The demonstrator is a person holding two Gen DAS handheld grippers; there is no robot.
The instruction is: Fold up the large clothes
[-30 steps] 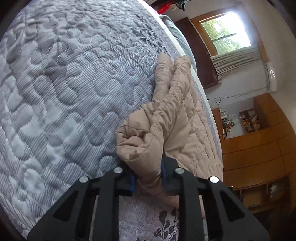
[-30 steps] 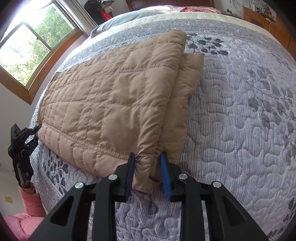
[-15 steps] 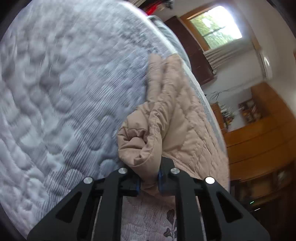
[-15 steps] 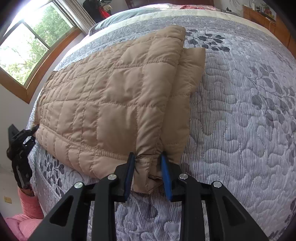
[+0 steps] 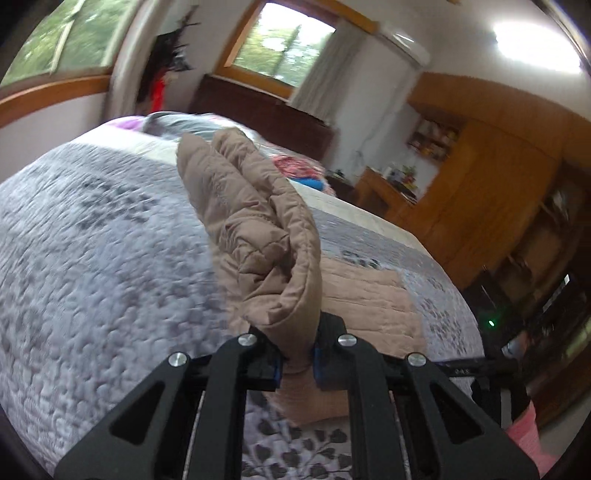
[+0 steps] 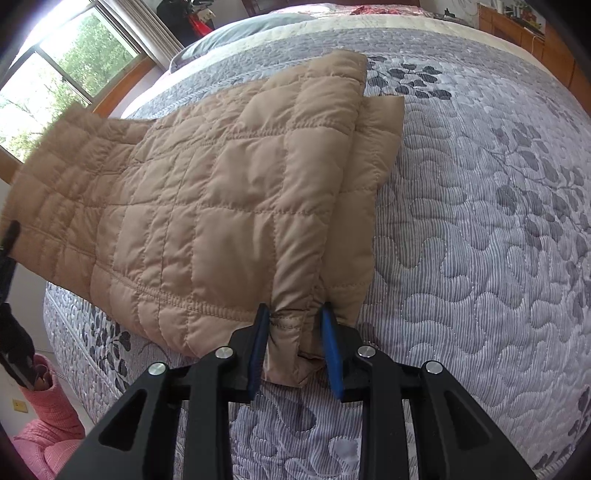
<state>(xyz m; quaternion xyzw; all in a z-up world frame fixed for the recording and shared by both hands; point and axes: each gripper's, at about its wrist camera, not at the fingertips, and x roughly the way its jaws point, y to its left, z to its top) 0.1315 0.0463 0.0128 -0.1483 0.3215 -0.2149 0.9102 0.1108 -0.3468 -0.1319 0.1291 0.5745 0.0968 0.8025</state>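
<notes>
A tan quilted jacket (image 6: pixel 221 206) lies folded lengthwise on the grey floral bedspread (image 6: pixel 480 221). My right gripper (image 6: pixel 295 332) is shut on the jacket's near corner at the bed's front edge. My left gripper (image 5: pixel 297 360) is shut on the jacket's other end (image 5: pixel 266 236) and holds it lifted above the bed, so the fabric stands up in a bunched fold. That raised end shows at the left of the right wrist view (image 6: pixel 55 155), with the left gripper partly visible at the frame's left edge.
Windows (image 5: pixel 284 40) and a dark headboard (image 5: pixel 266 114) stand behind the bed. Wooden cabinets (image 5: pixel 498 192) line the right wall. Pillows (image 6: pixel 240 33) lie at the bed's head. A pink sleeve (image 6: pixel 48 417) shows low beside the bed.
My left gripper has lifted its end of the jacket off the bed and swung round toward the room. The right gripper has held still on its corner.
</notes>
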